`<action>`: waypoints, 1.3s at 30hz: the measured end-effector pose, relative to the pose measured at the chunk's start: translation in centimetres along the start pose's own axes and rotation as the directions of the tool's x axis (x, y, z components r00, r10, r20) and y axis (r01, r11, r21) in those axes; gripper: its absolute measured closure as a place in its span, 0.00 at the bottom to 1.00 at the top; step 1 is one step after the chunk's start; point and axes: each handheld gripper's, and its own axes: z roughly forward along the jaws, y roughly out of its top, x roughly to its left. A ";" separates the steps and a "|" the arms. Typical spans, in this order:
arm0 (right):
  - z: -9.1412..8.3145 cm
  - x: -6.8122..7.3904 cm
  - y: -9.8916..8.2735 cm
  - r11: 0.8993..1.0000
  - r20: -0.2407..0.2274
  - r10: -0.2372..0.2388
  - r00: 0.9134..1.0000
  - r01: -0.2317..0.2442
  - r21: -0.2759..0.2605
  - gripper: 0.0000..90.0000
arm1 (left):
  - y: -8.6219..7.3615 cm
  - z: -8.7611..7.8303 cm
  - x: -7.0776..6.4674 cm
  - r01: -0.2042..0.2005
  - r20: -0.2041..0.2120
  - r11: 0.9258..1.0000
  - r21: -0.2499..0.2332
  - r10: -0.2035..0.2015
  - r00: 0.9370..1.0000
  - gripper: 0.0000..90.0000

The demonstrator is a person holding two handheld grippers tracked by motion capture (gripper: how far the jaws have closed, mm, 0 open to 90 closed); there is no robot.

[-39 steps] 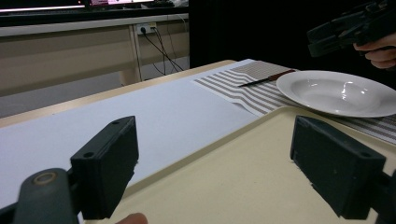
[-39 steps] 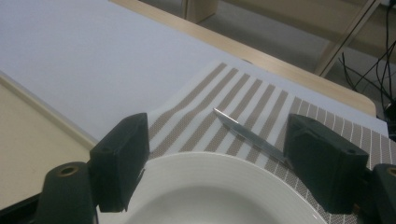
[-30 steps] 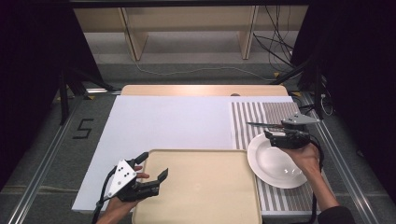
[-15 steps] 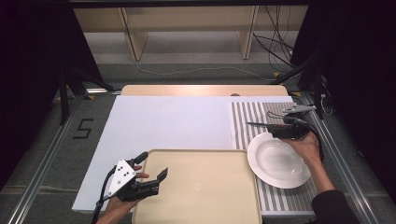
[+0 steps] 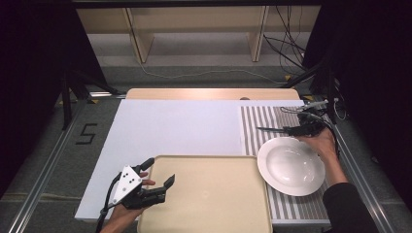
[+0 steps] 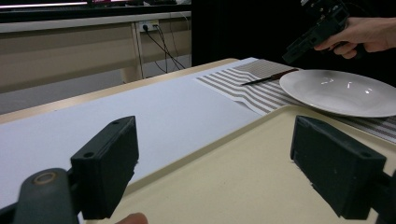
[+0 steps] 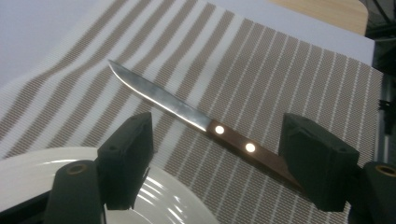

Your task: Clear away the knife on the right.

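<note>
A knife (image 7: pixel 187 112) with a brown riveted handle lies on the striped placemat (image 7: pixel 280 70), its blade pointing left in the high view (image 5: pixel 272 129). My right gripper (image 7: pixel 222 140) hovers over the handle, just past the far rim of the white plate (image 5: pixel 290 165). Its jaws have just been closing; the handle lies between them, and the pads stand apart from it. My left gripper (image 5: pixel 160 171) is open over the near left corner of the beige tray (image 5: pixel 209 194), with nothing between its jaws (image 6: pixel 215 163).
The white mat (image 5: pixel 180 126) covers the table's left and middle. The plate (image 6: pixel 341 91) sits on the placemat right of the tray (image 6: pixel 243 158). A wooden table edge (image 5: pixel 209 93) runs along the back, with cables and shelf legs beyond it.
My right gripper has moved from the plate's far rim toward the back right, to the knife's handle. The plate and my left gripper have stayed in place.
</note>
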 end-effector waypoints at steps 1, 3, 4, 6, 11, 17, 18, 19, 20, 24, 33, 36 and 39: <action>0.2 -0.2 0.1 1.000 0.003 -0.002 1.000 0.002 0.025 0.31 | 0.0 0.0 0.0 0.000 0.001 1.000 0.001 0.000 1.000 0.17; 0.5 -0.4 0.3 0.999 0.004 -0.001 1.000 0.001 0.042 0.31 | 0.0 0.0 0.0 0.000 -0.001 1.000 0.004 0.000 1.000 0.17; 0.7 -0.5 0.4 0.999 0.003 0.001 1.000 -0.001 0.054 0.31 | 0.0 0.0 0.0 0.000 -0.001 1.000 0.004 0.000 1.000 0.17; 1.2 -0.7 0.5 0.997 0.000 0.006 1.000 -0.006 0.074 0.31 | 0.0 0.0 0.0 -0.001 0.001 1.000 0.002 0.001 1.000 0.17; 2.4 -1.0 0.8 0.992 0.009 -0.002 1.000 0.001 0.126 0.31 | 0.0 0.0 0.0 0.001 0.001 1.000 0.000 -0.001 1.000 0.17; 3.3 -1.7 0.9 0.985 0.002 0.026 1.000 -0.026 0.168 0.31 | 0.0 0.1 0.0 0.002 0.002 1.000 0.001 -0.002 1.000 0.17; 3.3 -1.7 0.9 0.985 0.002 0.026 1.000 -0.026 0.168 0.31 | 0.0 0.1 0.0 0.002 0.002 1.000 0.001 -0.002 1.000 0.17; 3.6 -1.9 0.9 0.984 -0.007 0.036 0.999 -0.034 0.172 0.31 | 0.0 0.1 0.0 0.002 0.002 1.000 0.002 -0.002 1.000 0.17; 3.8 -1.9 0.8 0.983 -0.005 0.031 1.000 -0.029 0.179 0.31 | 0.0 0.1 0.0 0.003 0.001 1.000 0.002 -0.003 1.000 0.17; 4.4 -1.8 0.7 0.980 -0.005 0.026 1.000 -0.024 0.196 0.32 | 0.0 0.1 0.0 0.001 0.000 1.000 0.001 -0.001 1.000 0.17; 5.2 -2.0 0.5 0.973 -0.016 0.020 1.000 -0.016 0.229 0.32 | 0.0 0.1 0.0 0.004 0.001 1.000 0.002 -0.004 1.000 0.17; 5.4 -2.2 0.4 0.969 -0.016 0.011 1.000 -0.007 0.247 0.33 | -0.1 0.1 0.0 0.004 0.001 1.000 0.003 -0.004 1.000 0.17; 5.3 -2.2 0.4 0.967 -0.018 0.022 1.000 -0.017 0.256 0.38 | 0.0 0.1 0.0 0.005 0.004 1.000 0.001 -0.005 1.000 0.17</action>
